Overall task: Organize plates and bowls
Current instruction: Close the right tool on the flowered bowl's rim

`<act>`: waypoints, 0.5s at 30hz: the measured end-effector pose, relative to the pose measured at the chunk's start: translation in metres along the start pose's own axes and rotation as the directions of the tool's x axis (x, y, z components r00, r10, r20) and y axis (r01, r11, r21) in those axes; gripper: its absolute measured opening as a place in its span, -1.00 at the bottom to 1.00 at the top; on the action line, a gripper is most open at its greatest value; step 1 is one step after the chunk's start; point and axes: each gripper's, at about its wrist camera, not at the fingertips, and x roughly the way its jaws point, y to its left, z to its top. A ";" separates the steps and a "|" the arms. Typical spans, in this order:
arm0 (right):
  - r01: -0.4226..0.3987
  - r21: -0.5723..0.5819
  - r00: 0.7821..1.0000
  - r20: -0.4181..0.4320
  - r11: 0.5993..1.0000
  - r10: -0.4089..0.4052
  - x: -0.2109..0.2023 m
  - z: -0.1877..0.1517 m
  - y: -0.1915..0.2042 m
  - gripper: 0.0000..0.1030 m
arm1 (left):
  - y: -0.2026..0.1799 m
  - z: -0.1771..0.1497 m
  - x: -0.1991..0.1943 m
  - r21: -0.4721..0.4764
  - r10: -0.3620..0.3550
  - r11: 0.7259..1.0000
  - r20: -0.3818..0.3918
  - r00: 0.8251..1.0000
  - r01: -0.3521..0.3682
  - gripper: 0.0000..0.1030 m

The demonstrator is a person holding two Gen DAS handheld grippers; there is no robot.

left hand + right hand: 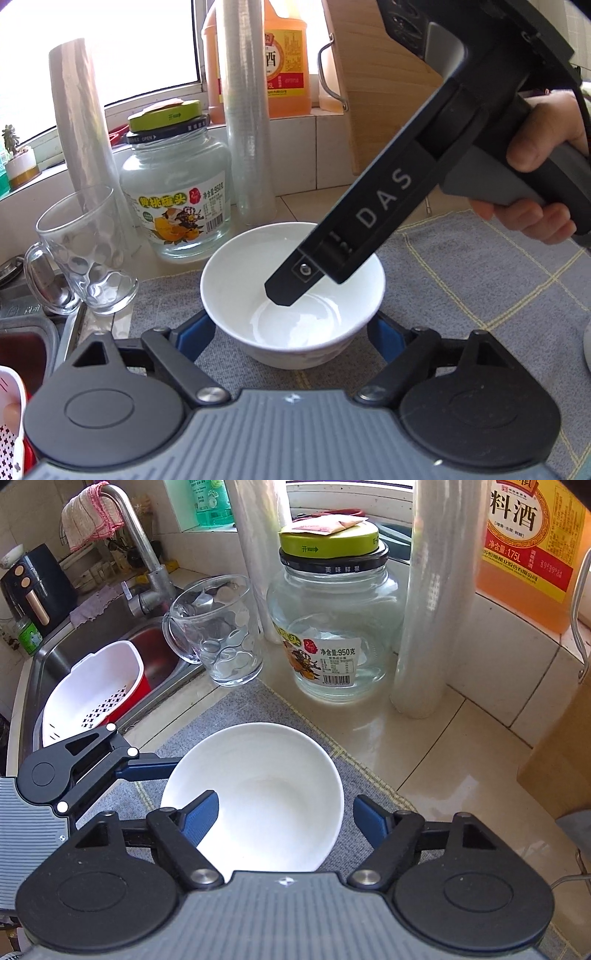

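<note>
A white bowl stands upright on a grey checked mat; it also shows in the right wrist view. My left gripper is open, its blue fingers on either side of the bowl's base, close to its wall. My right gripper is open over the bowl's near rim, with the left finger inside the bowl and the right one outside. In the left wrist view the right gripper's black body reaches down into the bowl from the upper right.
A glass mug, a big glass jar with a green lid, two tall rolls of clear film and an orange cooking-wine bottle stand behind the mat. A steel sink with a white colander lies left.
</note>
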 end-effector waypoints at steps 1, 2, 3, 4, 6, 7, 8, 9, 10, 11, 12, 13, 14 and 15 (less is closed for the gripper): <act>-0.001 -0.001 1.000 -0.001 1.000 0.001 0.000 0.000 0.000 0.61 | 0.000 0.000 0.000 0.000 0.000 1.000 0.000 1.000 0.000 0.72; -0.003 -0.001 1.000 -0.001 1.000 0.003 0.001 0.001 0.000 0.59 | 0.000 0.000 0.000 0.000 0.000 1.000 0.000 1.000 0.000 0.72; -0.005 0.000 1.000 -0.001 1.000 0.005 0.002 0.001 0.000 0.58 | 0.000 0.000 0.000 0.000 0.000 1.000 0.000 1.000 0.000 0.72; -0.007 0.002 1.000 0.000 1.000 0.007 0.002 0.002 -0.001 0.57 | 0.000 0.000 0.000 -0.001 -0.001 1.000 -0.001 1.000 0.001 0.72; -0.013 0.006 1.000 0.001 1.000 0.013 0.004 0.002 0.000 0.53 | 0.000 0.000 -0.001 0.000 0.001 1.000 -0.003 1.000 -0.001 0.72; -0.015 0.008 1.000 0.003 1.000 0.015 0.004 0.002 0.000 0.51 | 0.000 0.000 -0.001 0.001 0.001 1.000 -0.003 1.000 -0.001 0.72; -0.019 0.009 1.000 0.004 1.000 0.019 0.004 0.002 0.000 0.48 | 0.000 0.001 -0.001 0.000 0.001 1.000 -0.003 1.000 -0.001 0.72; -0.018 0.009 1.000 0.004 1.000 0.018 0.004 0.002 0.000 0.48 | 0.000 0.001 -0.001 0.000 0.001 1.000 -0.004 1.000 -0.001 0.72; -0.015 0.007 1.000 0.003 1.000 0.015 0.004 0.003 0.001 0.48 | 0.000 0.000 0.000 0.000 0.001 1.000 -0.003 1.000 -0.001 0.72; -0.015 0.006 1.000 0.003 1.000 0.015 0.004 0.003 0.001 0.48 | 0.000 0.000 0.000 0.000 0.000 1.000 -0.004 1.000 0.000 0.72; -0.015 0.006 1.000 0.002 1.000 0.015 0.004 0.002 0.001 0.48 | 0.000 0.001 0.000 -0.001 0.001 1.000 -0.006 1.000 -0.001 0.72; -0.017 0.008 1.000 0.002 1.000 0.017 0.004 0.003 0.001 0.48 | 0.000 0.001 0.000 0.000 0.001 1.000 -0.008 1.000 -0.001 0.72; -0.019 0.012 1.000 0.003 1.000 0.019 0.004 0.003 0.001 0.48 | 0.000 0.001 -0.001 0.002 0.002 1.000 -0.010 1.000 -0.002 0.72; -0.022 0.017 1.000 0.002 1.000 0.022 0.004 0.002 0.000 0.48 | -0.001 0.001 -0.001 0.004 0.003 1.000 -0.012 1.000 -0.003 0.72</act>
